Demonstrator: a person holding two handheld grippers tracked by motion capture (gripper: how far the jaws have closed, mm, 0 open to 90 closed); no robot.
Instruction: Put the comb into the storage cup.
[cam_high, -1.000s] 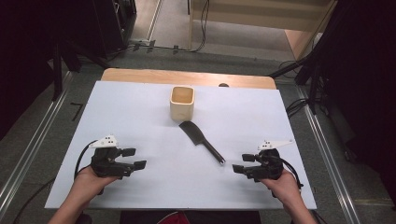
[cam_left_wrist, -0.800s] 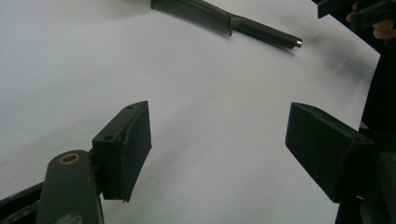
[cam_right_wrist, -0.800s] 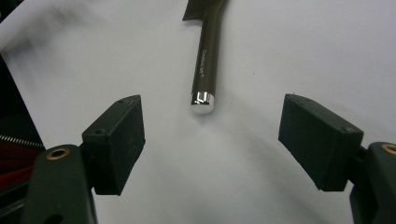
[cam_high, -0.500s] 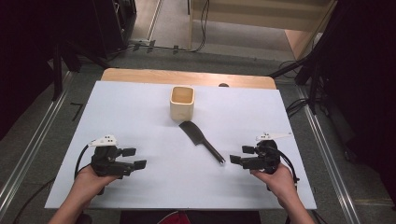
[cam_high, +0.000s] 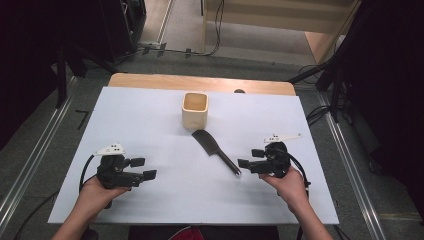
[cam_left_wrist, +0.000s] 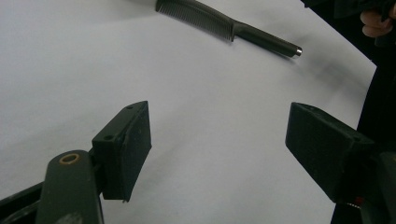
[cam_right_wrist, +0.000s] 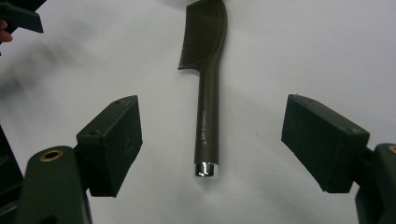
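On the white table (cam_high: 150, 115), a comb (cam_right_wrist: 208, 88) is faced by the right tool (cam_high: 243, 164).
Both tools are held apart, nothing gripped; the right one's jaws have just been opening.

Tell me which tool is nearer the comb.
Right. The right tool sits just off the comb handle's end, jaws open; the left tool rests well across the table.

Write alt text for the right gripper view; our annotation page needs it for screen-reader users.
A dark comb lies flat on the white table, handle toward the camera and ending in a silver cap, lined up between the two black jaws of the open right gripper, which do not touch it. Part of the left gripper shows at top left.
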